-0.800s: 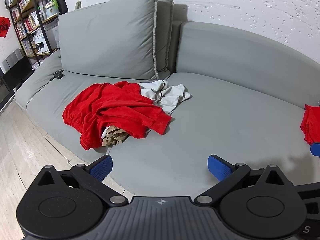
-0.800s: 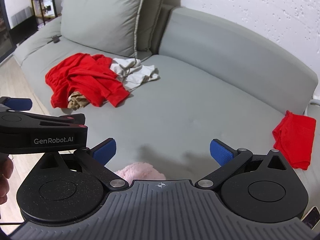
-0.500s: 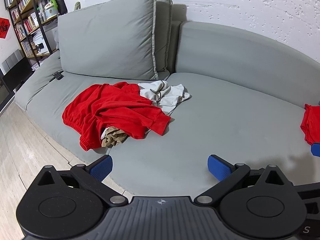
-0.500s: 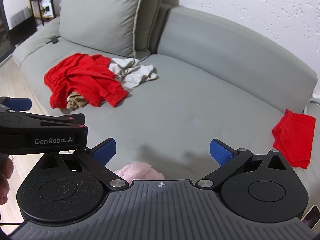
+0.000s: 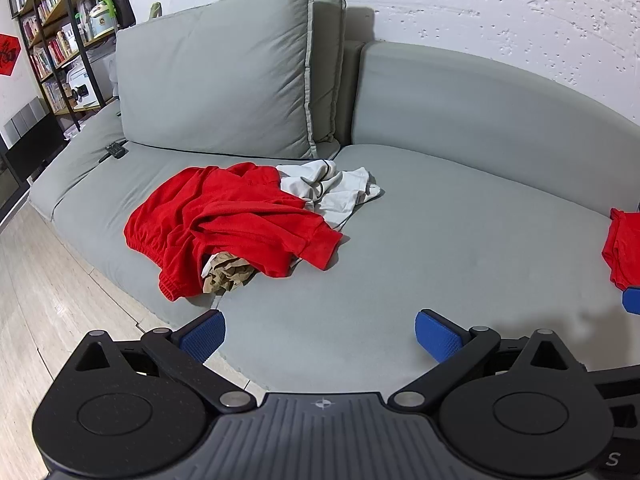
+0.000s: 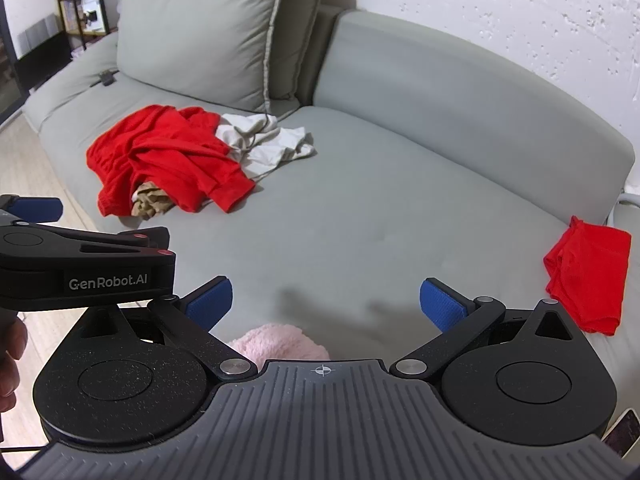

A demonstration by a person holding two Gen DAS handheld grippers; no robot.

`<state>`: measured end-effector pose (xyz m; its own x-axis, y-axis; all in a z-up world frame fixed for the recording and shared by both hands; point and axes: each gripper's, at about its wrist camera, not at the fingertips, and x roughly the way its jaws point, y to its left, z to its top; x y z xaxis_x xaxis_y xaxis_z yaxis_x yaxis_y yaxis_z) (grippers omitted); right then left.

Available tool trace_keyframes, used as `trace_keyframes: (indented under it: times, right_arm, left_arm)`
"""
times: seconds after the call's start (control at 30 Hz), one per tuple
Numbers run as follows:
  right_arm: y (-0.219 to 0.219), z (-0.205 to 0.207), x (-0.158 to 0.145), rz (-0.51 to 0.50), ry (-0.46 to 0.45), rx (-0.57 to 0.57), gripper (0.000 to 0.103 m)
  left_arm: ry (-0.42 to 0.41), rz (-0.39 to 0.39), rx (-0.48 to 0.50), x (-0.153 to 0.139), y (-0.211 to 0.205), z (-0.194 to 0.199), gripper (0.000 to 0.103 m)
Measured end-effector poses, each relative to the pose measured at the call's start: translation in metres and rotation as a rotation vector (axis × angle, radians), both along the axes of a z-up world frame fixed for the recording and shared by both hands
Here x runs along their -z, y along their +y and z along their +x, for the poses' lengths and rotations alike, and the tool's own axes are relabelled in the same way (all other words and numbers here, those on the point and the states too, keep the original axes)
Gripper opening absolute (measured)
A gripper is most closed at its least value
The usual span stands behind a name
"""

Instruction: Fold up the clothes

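A crumpled red garment [image 5: 236,220] [image 6: 160,156] lies in a heap on the grey sofa seat [image 5: 440,240] [image 6: 340,220]. A white garment [image 5: 332,188] [image 6: 264,142] is bunched against its far side, and a tan one [image 5: 226,276] [image 6: 150,200] pokes out from under its near edge. A folded red piece [image 6: 588,276] [image 5: 624,248] rests at the seat's right end. My left gripper [image 5: 320,332] hovers open above the sofa's front edge, nothing between its blue pads. My right gripper [image 6: 326,304] is open too, over bare seat. The left gripper's body [image 6: 80,264] shows at the right view's left side.
Two large grey back cushions [image 5: 216,88] lean against the white wall. A small dark object [image 5: 116,150] lies on the left seat. A bookshelf [image 5: 60,40] stands far left, over pale wood floor [image 5: 40,300]. Something pink and fluffy [image 6: 280,344] sits just under the right gripper.
Both views have drifted very slightly, with the clothes heap shifting a little leftward in the right wrist view. The jaws have stayed wide and the clothes have not moved.
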<state>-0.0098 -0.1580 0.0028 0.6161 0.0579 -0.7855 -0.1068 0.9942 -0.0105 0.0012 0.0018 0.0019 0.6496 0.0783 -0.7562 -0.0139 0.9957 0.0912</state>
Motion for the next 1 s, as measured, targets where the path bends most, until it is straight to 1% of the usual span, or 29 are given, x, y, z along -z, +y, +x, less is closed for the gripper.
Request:
trace_keyframes:
  times: [0.47, 1.0]
  right_arm:
    - [-0.0009, 0.0004, -0.0001, -0.002, 0.0, -0.004, 0.103]
    - [-0.0001, 0.0032, -0.0021, -0.009, 0.003, 0.002, 0.103]
  left_arm:
    - [0.0, 0.01, 0.002, 0.0045, -0.0044, 0.0037, 0.101]
    - [0.01, 0.001, 0.001, 0.0062, -0.0054, 0.0037, 0.101]
